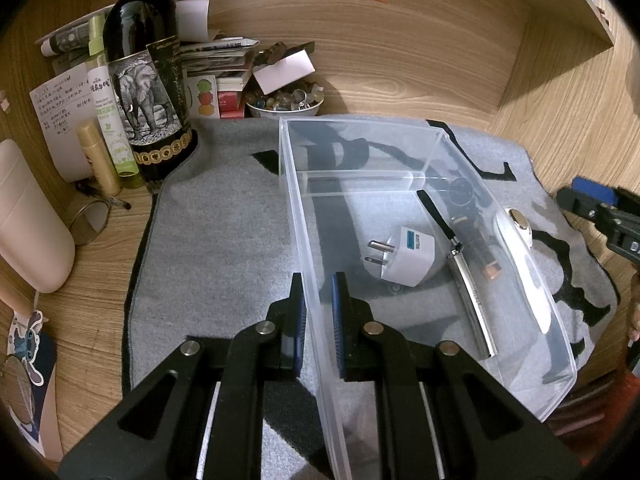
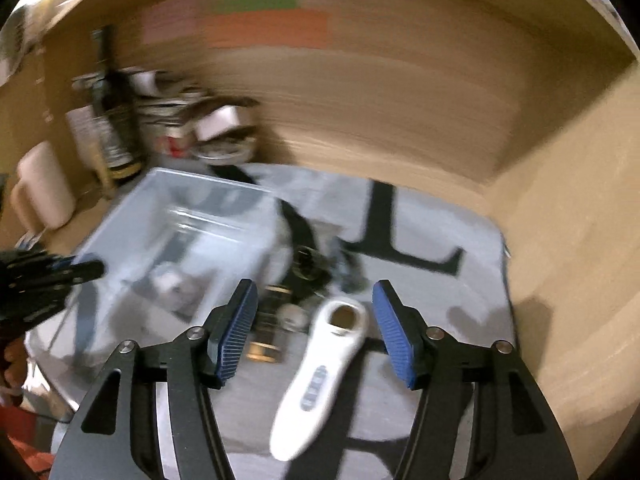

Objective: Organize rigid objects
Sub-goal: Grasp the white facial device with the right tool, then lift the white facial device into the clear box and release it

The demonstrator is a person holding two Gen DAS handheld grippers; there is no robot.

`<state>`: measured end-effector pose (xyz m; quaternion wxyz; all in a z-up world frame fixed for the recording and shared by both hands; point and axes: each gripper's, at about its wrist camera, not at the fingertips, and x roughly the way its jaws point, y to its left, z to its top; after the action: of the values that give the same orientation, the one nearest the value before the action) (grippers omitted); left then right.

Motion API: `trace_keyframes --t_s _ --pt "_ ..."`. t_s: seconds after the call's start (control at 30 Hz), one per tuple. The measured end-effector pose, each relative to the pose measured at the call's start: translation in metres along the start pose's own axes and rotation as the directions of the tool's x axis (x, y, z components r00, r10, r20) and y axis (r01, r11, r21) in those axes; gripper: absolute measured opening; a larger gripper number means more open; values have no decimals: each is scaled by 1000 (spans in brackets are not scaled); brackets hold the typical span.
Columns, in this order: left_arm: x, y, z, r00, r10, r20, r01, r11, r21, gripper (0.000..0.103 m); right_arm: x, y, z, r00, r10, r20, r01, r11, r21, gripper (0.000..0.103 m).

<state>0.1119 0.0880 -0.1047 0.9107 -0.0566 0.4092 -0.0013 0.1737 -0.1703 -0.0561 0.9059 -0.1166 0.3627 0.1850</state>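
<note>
A clear plastic box (image 1: 360, 128) stands on the grey mat. My left gripper (image 1: 318, 286) is shut on its near left wall. A white plug adapter (image 1: 404, 258) lies inside the box. A metal tool with a black handle (image 1: 460, 264) and a dark watch (image 1: 464, 200) show through the clear plastic near the right wall; I cannot tell whether they are inside. In the blurred right wrist view, my right gripper (image 2: 314, 292) stands open above a white handheld device (image 2: 320, 372), which lies on the mat just right of the box (image 2: 208, 216) with nothing gripping it.
At the back left stand a dark wine bottle (image 1: 140, 80), a green spray bottle (image 1: 108, 112), a gold tube (image 1: 98, 160), papers and a bowl of marbles (image 1: 284, 100). A beige container (image 1: 28, 216) sits at the left. Wooden walls close off the back and right.
</note>
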Motion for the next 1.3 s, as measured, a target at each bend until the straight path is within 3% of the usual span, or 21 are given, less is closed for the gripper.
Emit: trace_keyframes --t_s 0.13,0.33,0.57,0.63,0.77,1.07,1.3 --pt "0 0 0 1000 1 -1 -1 1000 2 12 19 -19 -17 997 -15 -73 20 998 67 57" --pt "-1 0 -1 1000 5 -2 -5 1000 4 12 48 -17 -44 986 29 -163 -16 996 84 57" --pt "-1 -1 0 1000 8 -3 -8 1000 5 12 73 -17 -46 974 69 -215 -40 990 136 56" --pt "-1 0 -1 1000 8 -3 -8 1000 4 12 77 -17 -44 976 61 -211 -32 990 135 52" --pt "-1 0 -1 1000 8 -4 -8 1000 5 12 82 -13 -38 980 32 -198 -11 994 105 34" --pt "0 -1 0 1000 8 -4 -8 1000 6 12 65 -17 -32 990 31 -140 -12 991 136 34" --pt "0 -1 0 1000 9 -4 -9 1000 6 12 31 -14 -12 999 35 -40 -30 991 128 34"
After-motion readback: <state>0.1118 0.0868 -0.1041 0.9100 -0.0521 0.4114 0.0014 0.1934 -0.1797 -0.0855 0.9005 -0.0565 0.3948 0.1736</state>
